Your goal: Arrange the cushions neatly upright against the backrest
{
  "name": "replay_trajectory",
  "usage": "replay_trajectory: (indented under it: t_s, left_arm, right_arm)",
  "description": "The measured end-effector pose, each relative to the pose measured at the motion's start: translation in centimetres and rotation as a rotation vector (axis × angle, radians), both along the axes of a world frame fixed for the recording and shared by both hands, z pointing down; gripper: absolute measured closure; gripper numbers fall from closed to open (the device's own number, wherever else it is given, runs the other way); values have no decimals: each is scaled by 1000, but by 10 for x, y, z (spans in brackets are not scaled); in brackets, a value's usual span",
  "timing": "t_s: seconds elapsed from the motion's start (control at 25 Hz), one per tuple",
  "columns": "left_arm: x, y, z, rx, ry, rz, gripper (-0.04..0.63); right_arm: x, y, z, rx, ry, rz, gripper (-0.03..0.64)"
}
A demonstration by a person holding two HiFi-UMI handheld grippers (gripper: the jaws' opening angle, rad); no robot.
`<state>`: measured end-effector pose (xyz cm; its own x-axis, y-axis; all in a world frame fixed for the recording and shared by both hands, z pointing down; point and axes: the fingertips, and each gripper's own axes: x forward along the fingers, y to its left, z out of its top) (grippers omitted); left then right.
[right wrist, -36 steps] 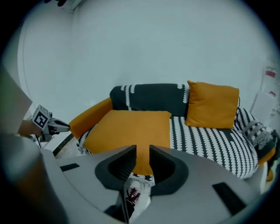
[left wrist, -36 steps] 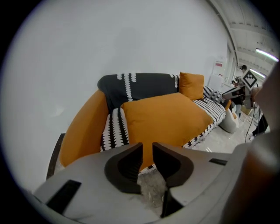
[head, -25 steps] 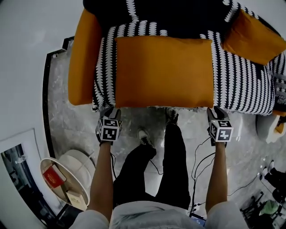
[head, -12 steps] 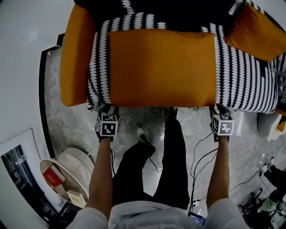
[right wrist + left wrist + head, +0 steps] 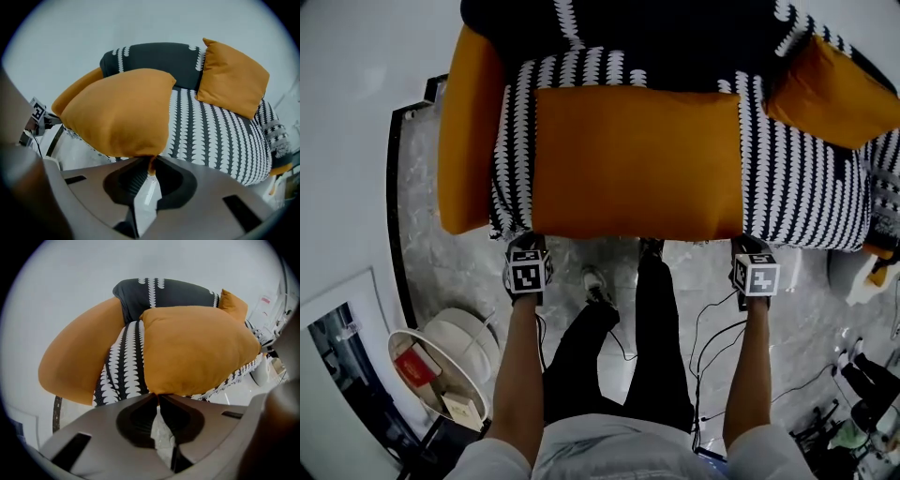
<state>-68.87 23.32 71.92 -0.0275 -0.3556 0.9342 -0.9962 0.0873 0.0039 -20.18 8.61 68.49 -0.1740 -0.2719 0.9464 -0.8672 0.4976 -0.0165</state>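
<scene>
Pinching near corners of the large orange fabric cushion point(image 5: 637, 159), apparently flat, with just-closed jaws of left gripper point(image 5: 158, 397) and right gripper point(image 5: 151, 165).

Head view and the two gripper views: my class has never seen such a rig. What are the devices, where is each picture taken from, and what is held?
No robot: a person holds a two-jaw gripper in each hand. The head view looks down from a camera on the person's head; each gripper view rides on its gripper. A black-and-white sofa carries three orange cushions. The left gripper and right gripper have just closed their jaws, each pinching a near corner of the middle cushion. The left cushion and right cushion are untouched.
</scene>
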Motion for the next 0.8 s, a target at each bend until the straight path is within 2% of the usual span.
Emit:
replay_trajectory:
  t_s: [0.2, 0.56, 0.8]
  left_arm:
    - [-6, -13, -32, 1, 2, -6, 558]
    - [-19, -49, -94, 8, 17, -69, 569]
    - [-23, -87, -131, 27, -12, -105, 571]
  right_arm:
    - [-13, -18, -38, -3, -2, -39, 563]
    - [-36, -55, -95, 4, -38, -5, 572]
    - [-43, -100, -125, 6, -68, -19, 574]
